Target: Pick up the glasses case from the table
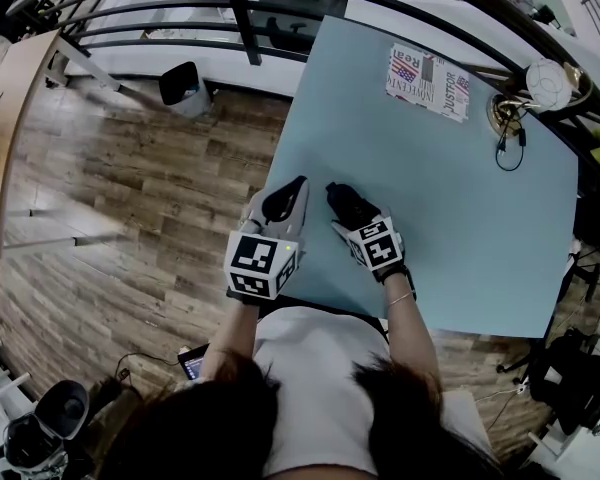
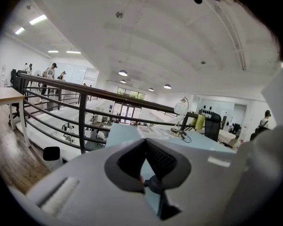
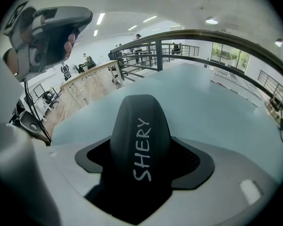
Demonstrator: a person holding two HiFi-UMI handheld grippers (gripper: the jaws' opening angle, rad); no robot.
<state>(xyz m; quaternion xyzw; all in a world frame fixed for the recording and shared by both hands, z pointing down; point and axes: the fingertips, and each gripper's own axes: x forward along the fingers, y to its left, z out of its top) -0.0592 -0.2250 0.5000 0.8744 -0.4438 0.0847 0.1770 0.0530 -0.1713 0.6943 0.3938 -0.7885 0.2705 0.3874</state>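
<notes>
A black glasses case (image 3: 139,140) with white "SHERY" lettering stands between the jaws of my right gripper (image 3: 142,166), which is shut on it. In the head view the glasses case (image 1: 342,200) sticks out ahead of the right gripper (image 1: 350,210) over the near left part of the light blue table (image 1: 460,198). My left gripper (image 1: 285,203) hovers beside it at the table's left edge. Its dark pads meet at the tips with nothing between them, so the left gripper (image 2: 145,145) is shut and empty. It also shows at top left of the right gripper view (image 3: 47,32).
A printed sheet (image 1: 428,81) lies at the table's far side, with a white round lamp (image 1: 550,85) and a black cable (image 1: 508,138) at the far right corner. A dark metal railing (image 1: 240,8) runs behind the table. A black bin (image 1: 183,83) stands on the wooden floor at left.
</notes>
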